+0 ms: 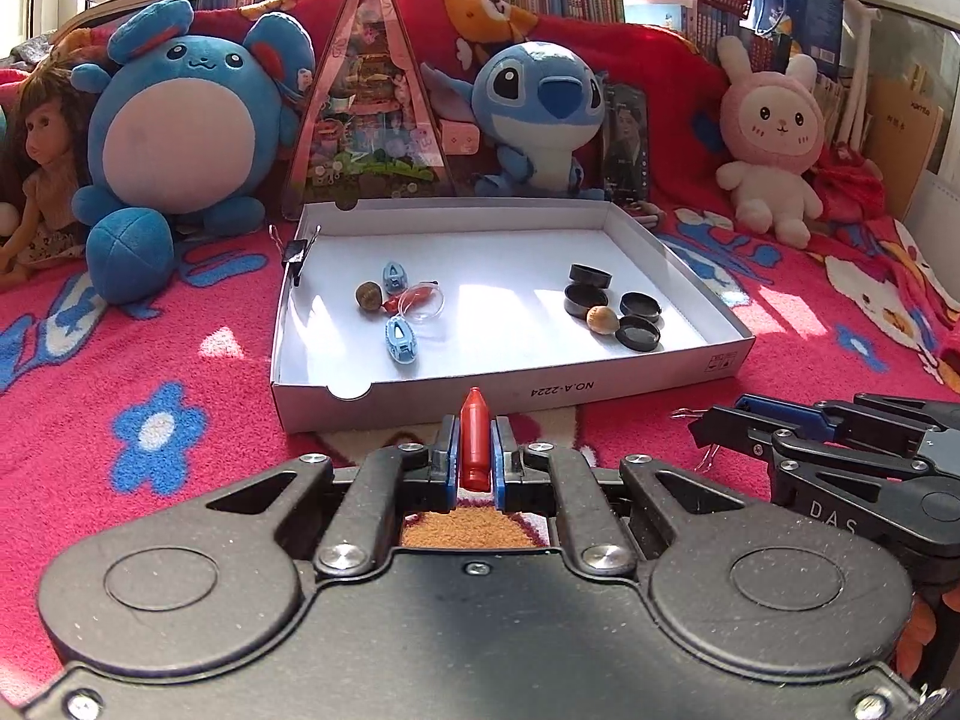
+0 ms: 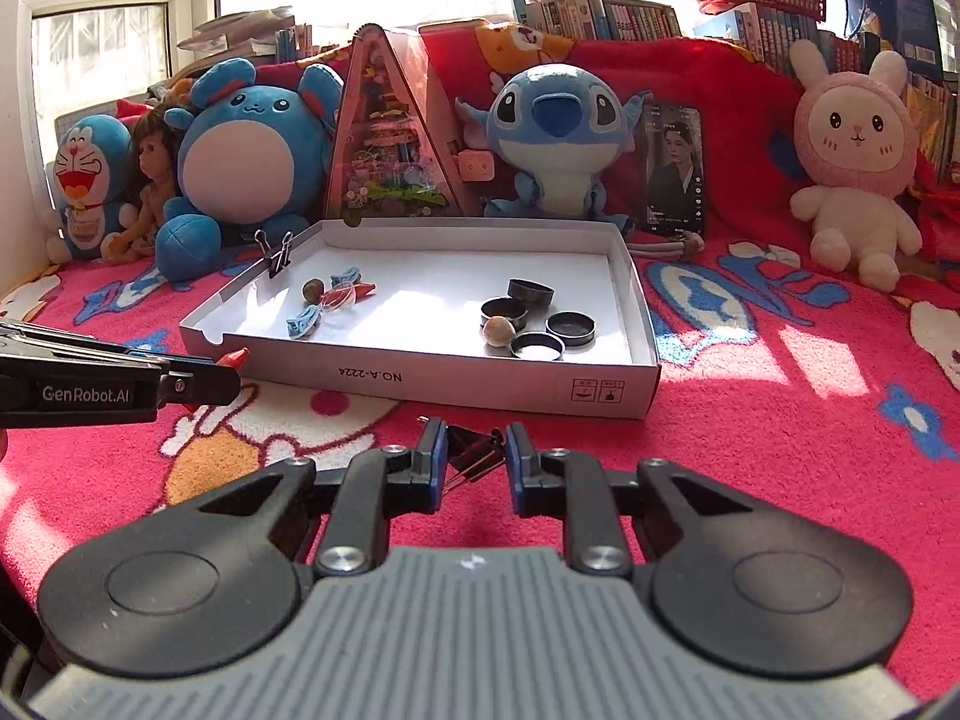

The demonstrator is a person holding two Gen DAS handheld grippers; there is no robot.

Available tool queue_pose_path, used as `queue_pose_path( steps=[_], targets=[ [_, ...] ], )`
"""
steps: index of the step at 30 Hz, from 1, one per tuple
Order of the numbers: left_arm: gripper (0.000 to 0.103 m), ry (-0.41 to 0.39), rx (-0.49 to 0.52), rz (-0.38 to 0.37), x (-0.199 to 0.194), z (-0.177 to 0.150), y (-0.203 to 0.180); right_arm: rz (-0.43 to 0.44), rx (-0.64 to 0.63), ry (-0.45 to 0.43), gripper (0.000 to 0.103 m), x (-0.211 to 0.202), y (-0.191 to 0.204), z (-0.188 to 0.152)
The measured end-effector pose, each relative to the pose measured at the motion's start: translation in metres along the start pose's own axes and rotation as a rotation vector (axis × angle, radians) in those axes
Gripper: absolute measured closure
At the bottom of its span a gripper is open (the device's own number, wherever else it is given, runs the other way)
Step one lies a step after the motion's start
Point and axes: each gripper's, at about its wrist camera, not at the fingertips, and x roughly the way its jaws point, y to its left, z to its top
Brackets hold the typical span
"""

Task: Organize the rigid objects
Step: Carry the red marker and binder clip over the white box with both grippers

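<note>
My left gripper (image 1: 476, 427) is shut on a red crayon-shaped piece (image 1: 475, 447) that points up and forward, just short of the front wall of a white shallow box (image 1: 498, 402). My right gripper (image 2: 476, 439) is shut on a black binder clip (image 2: 474, 451), low over the blanket before the box (image 2: 420, 384). In the box's left half lie two blue clips (image 1: 401, 343), a brown ball (image 1: 368, 295) and another red piece (image 1: 414, 300). Its right half holds several black round lids (image 1: 639, 333) and a tan ball (image 1: 602, 319). A second binder clip (image 1: 295, 255) grips the left wall.
Everything sits on a red patterned blanket (image 1: 150, 360). Behind the box stand a blue round plush (image 1: 180, 120), a triangular display case (image 1: 369, 120), a blue big-eared plush (image 1: 540, 108), a phone (image 2: 675, 168), a pink rabbit plush (image 2: 852, 180) and a doll (image 1: 42, 168).
</note>
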Motion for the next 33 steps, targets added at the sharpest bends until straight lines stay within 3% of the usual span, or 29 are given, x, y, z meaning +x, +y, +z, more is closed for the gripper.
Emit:
queue_pose_path(
  steps=[33],
  targets=[
    [0.093,-0.02,-0.043,-0.012,0.004,0.016,0.012,-0.002,-0.004,-0.041,0.078,0.004,0.001,0.019]
  ],
)
